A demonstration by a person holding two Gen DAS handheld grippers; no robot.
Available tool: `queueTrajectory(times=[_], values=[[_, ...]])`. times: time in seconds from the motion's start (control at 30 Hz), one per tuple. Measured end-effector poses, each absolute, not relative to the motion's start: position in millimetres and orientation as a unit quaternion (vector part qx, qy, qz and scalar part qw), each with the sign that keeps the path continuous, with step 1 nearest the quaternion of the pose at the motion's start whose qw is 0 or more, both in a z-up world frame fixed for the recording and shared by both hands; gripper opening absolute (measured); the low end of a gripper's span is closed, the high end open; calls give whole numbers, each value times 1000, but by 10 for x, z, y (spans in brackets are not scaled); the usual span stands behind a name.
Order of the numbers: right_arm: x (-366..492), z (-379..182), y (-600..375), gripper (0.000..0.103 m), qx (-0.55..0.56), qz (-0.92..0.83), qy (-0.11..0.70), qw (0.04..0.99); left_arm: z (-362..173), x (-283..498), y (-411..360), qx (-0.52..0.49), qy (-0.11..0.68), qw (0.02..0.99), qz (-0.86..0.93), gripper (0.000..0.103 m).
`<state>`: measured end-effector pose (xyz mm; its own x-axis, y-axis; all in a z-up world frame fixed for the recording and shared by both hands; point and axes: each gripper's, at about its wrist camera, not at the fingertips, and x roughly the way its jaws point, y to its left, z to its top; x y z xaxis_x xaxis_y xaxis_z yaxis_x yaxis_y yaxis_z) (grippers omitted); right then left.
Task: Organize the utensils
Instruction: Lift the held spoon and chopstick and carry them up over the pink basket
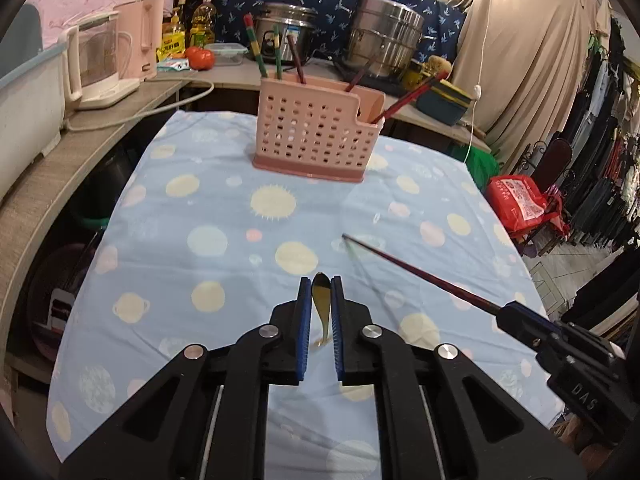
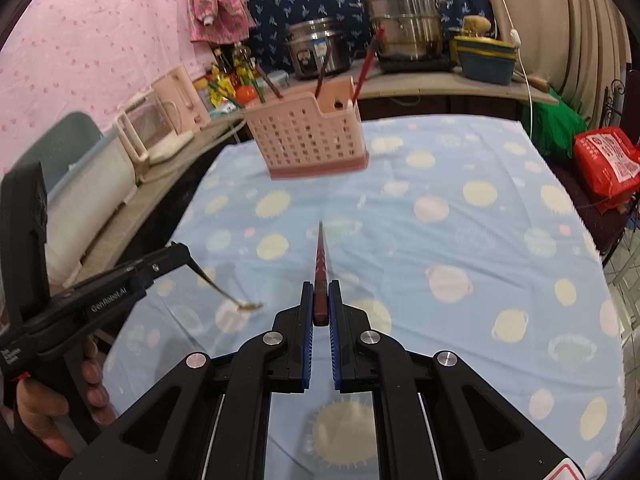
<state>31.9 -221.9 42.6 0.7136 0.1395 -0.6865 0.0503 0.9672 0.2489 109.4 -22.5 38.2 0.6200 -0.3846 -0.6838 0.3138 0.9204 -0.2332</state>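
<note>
A pink perforated utensil holder (image 1: 316, 136) stands at the far end of the table and shows in the right wrist view (image 2: 310, 138) too; several chopsticks stand in it. My left gripper (image 1: 321, 282) is shut on a gold spoon (image 1: 322, 308) by its handle, above the cloth. The spoon's bowl hangs down near the cloth in the right wrist view (image 2: 250, 306), below the left gripper (image 2: 180, 254). My right gripper (image 2: 321, 286) is shut on a dark red chopstick (image 2: 320, 260) that points forward. It appears in the left wrist view (image 1: 420, 276) at the right.
The table has a light blue cloth with pale dots (image 1: 240, 240). A counter behind holds a kettle (image 1: 100, 68), steel pots (image 1: 384, 32), a tomato (image 1: 200, 58) and oil bottles. A red bag (image 1: 520, 204) and hanging clothes lie to the right.
</note>
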Motion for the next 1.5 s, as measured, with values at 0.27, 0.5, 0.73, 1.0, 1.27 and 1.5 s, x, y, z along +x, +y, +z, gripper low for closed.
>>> queueTrajectory(times=[0.27, 0.5, 0.73, 1.0, 1.27, 1.5], values=[[454, 929, -2341, 7, 132, 27, 323, 937, 679, 1232, -231, -37, 361, 911, -199, 0], [563, 1227, -2467, 7, 137, 26, 295, 945, 926, 1351, -263, -34, 343, 917, -202, 0], [759, 1582, -2528, 7, 120, 28, 264, 957, 1262, 1533, -321, -28, 324, 922, -209, 0], [1235, 2087, -2624, 7, 111, 35, 220, 969, 1722, 1955, -421, -22, 282, 935, -214, 0], [1908, 2426, -2736, 7, 120, 33, 192, 973, 2010, 2513, -571, -18, 257, 943, -210, 0], [2413, 2572, -2713, 7, 120, 26, 173, 977, 2049, 2957, -645, -22, 257, 944, -204, 0]])
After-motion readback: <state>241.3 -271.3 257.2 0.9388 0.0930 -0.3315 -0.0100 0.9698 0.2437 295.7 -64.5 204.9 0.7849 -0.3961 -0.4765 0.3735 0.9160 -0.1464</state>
